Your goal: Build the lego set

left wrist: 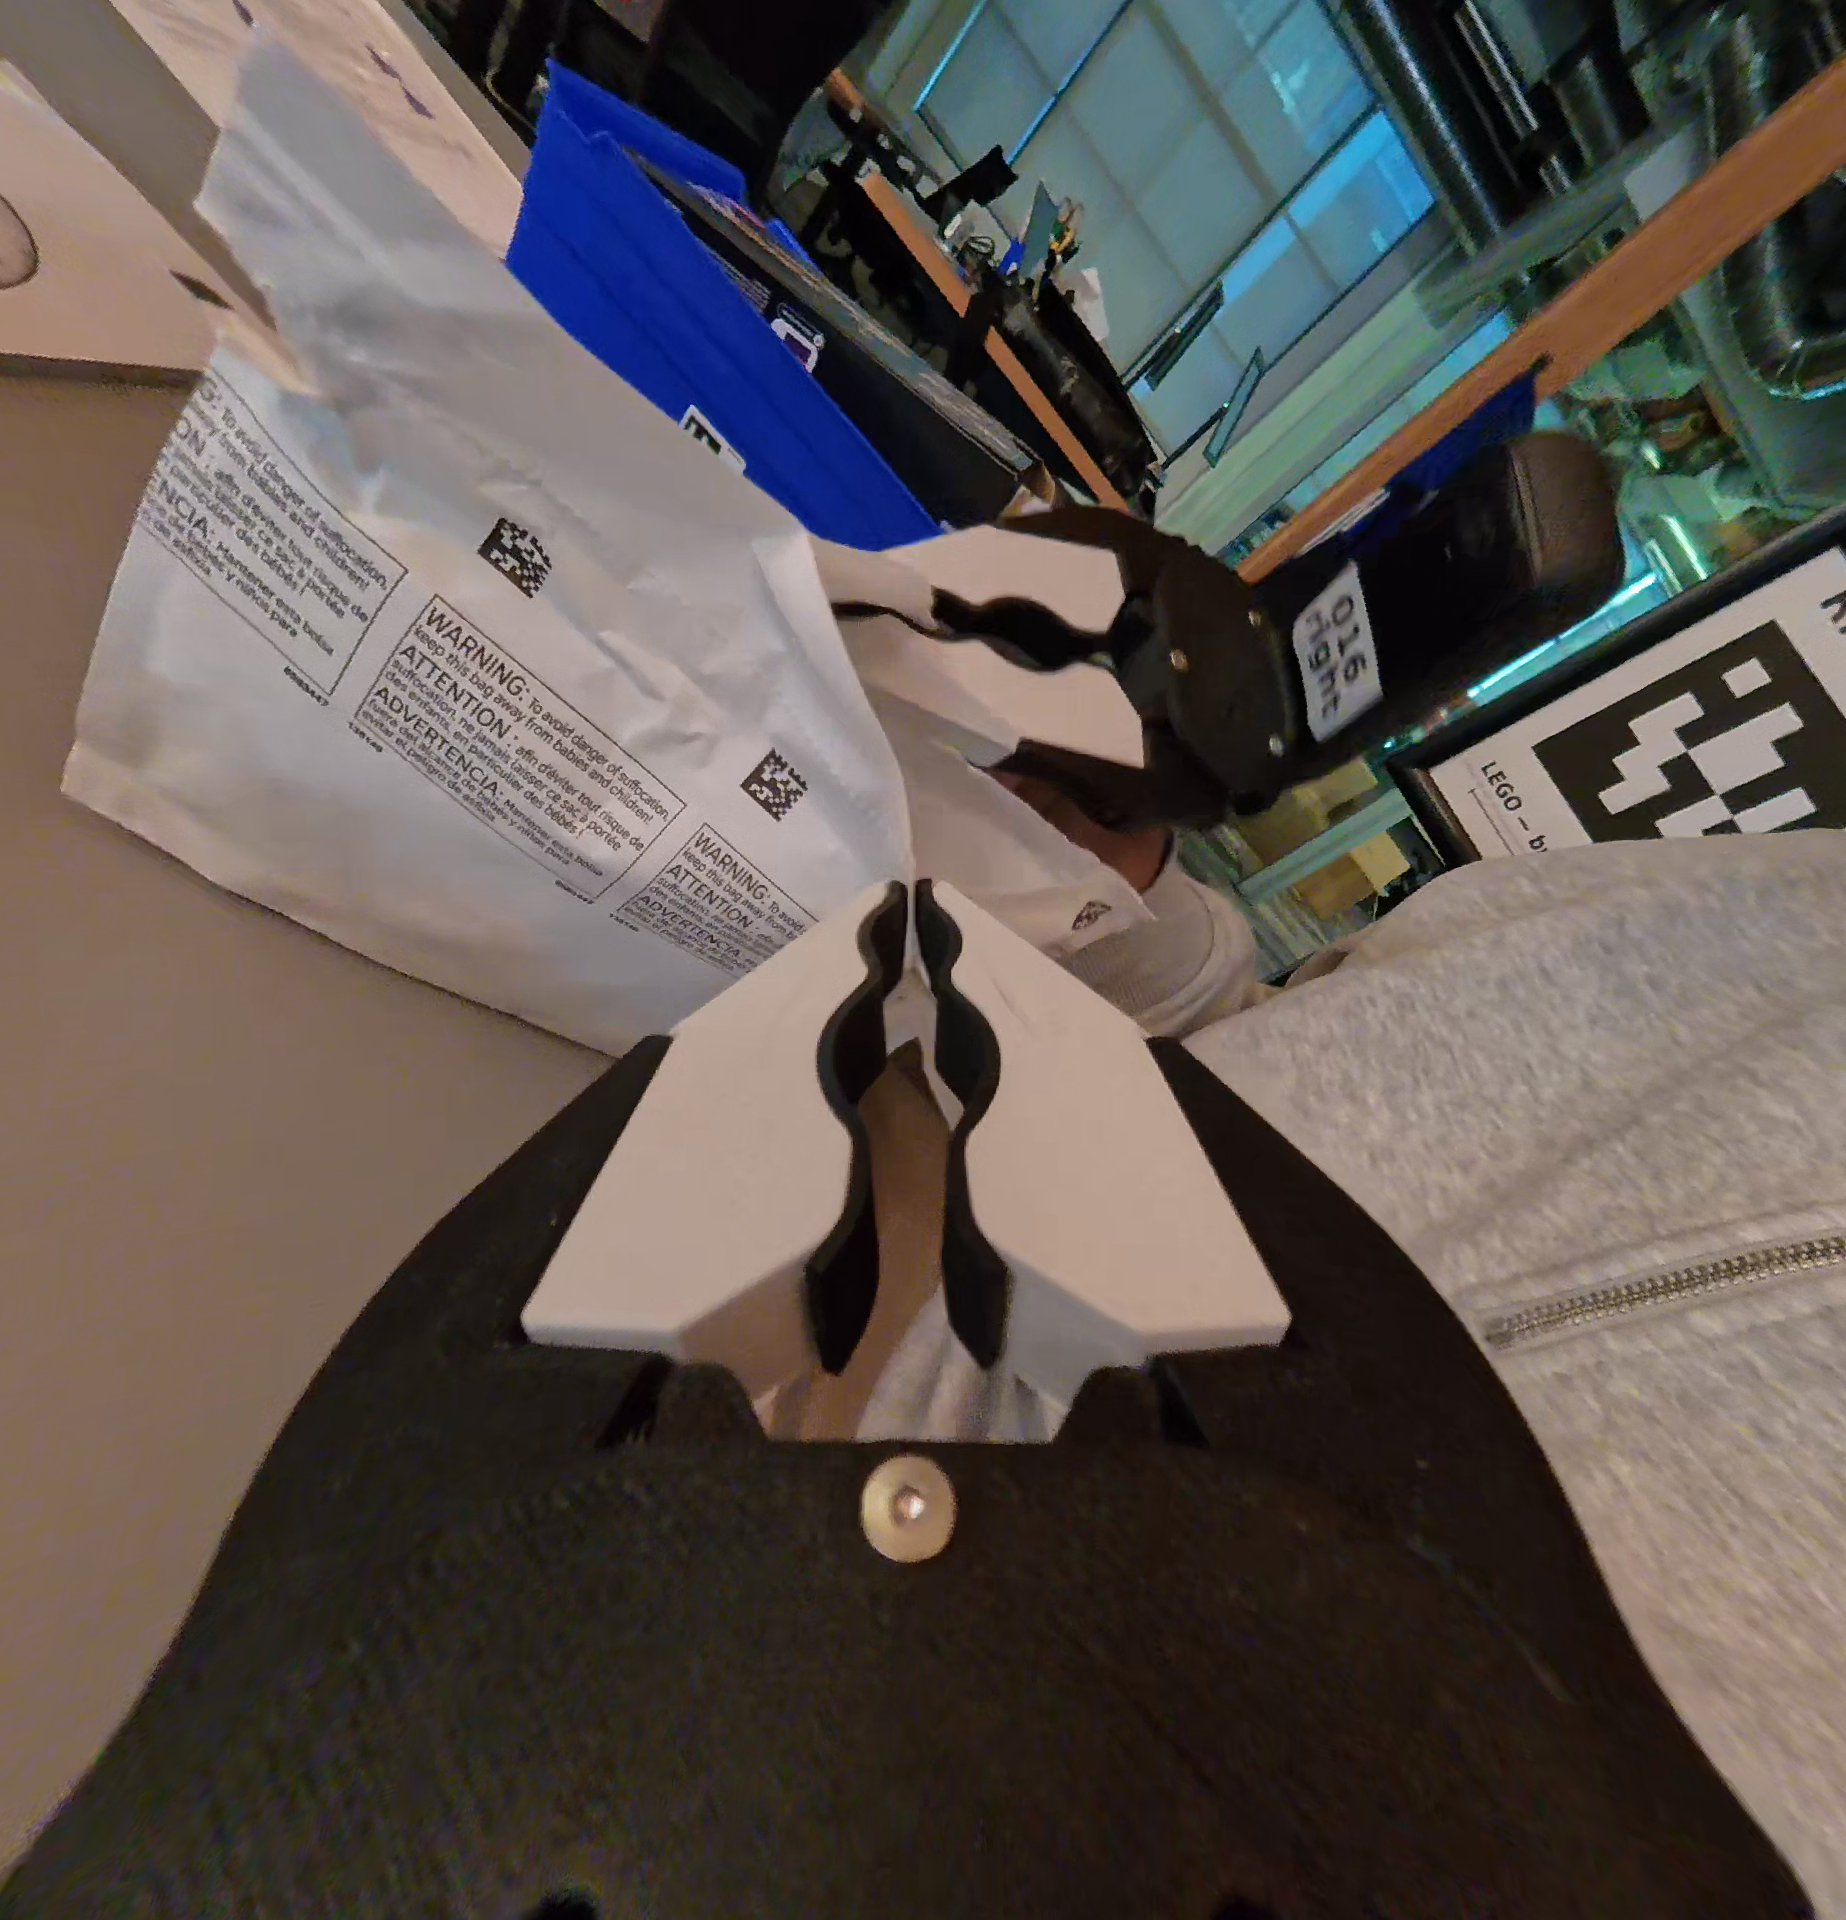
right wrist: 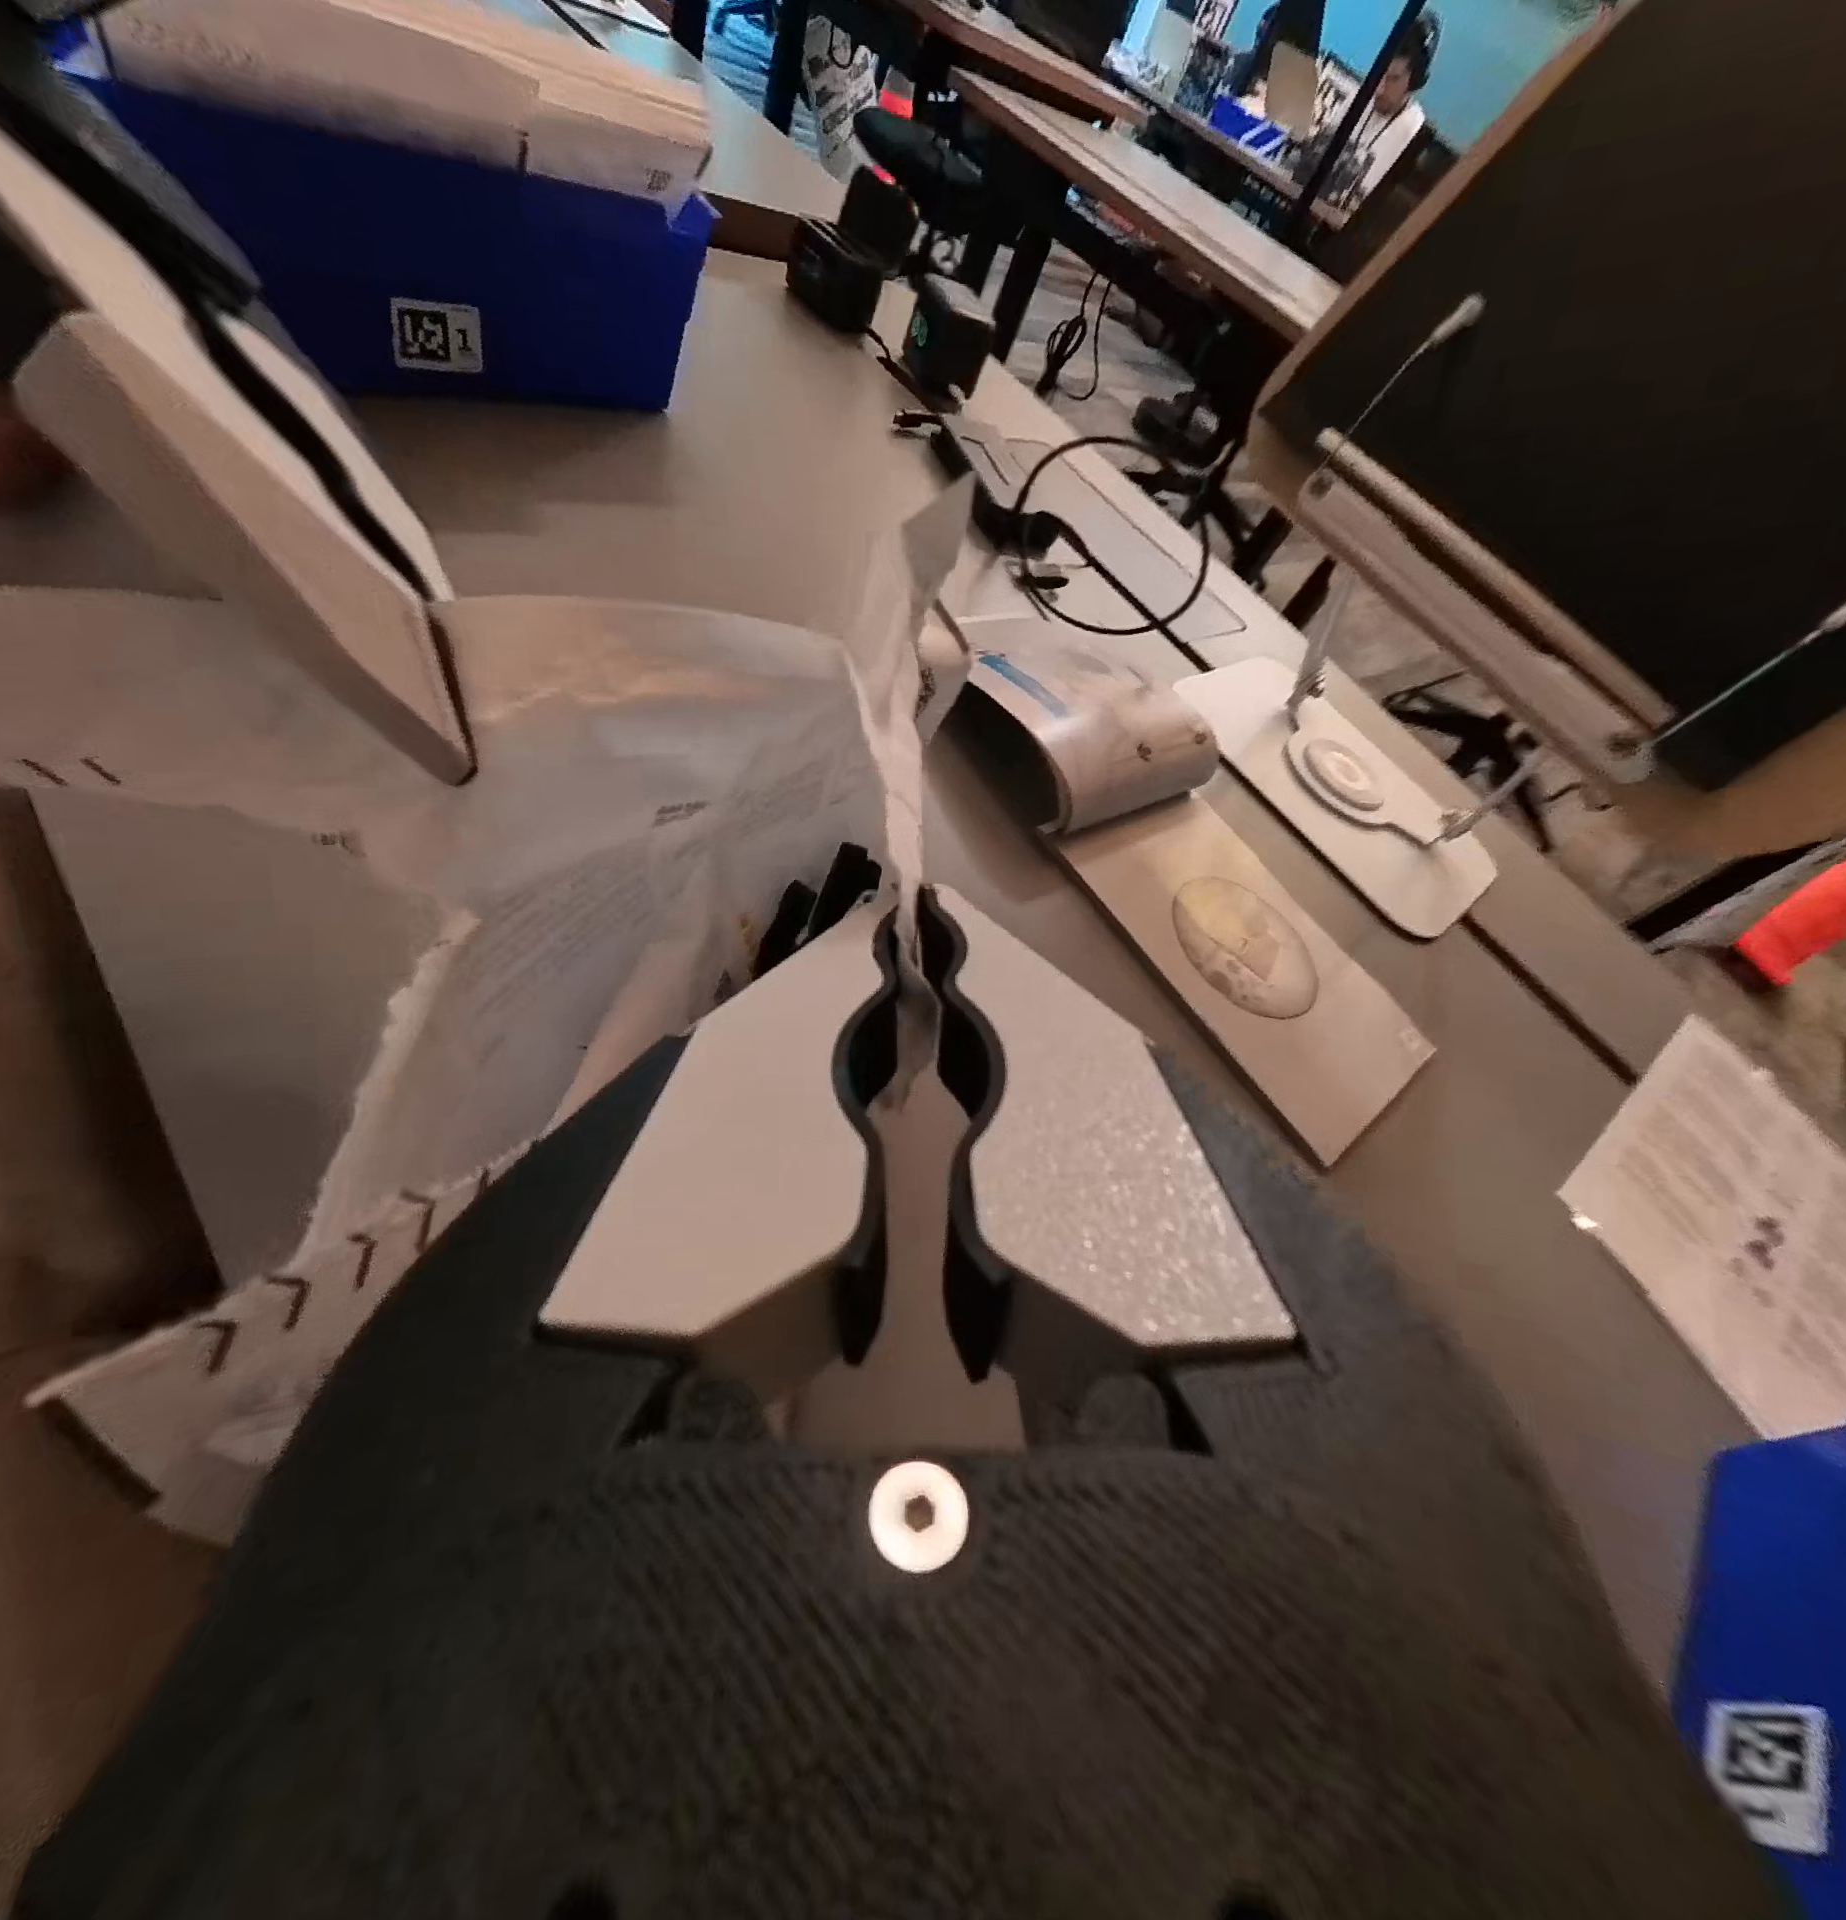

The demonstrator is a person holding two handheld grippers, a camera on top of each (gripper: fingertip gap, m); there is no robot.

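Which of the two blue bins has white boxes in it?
The far bin, upper left in the right wrist view: white boxes stick out of its top. The near bin, lower right, shows only a corner.

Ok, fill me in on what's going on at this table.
A person is opening a white paper parts bag with two handheld grippers. The left gripper is shut on one edge of the bag, and the right gripper is shut on a torn strip of it. The bag's top is torn open, with dark pieces showing inside. No bricks are out on the table yet.
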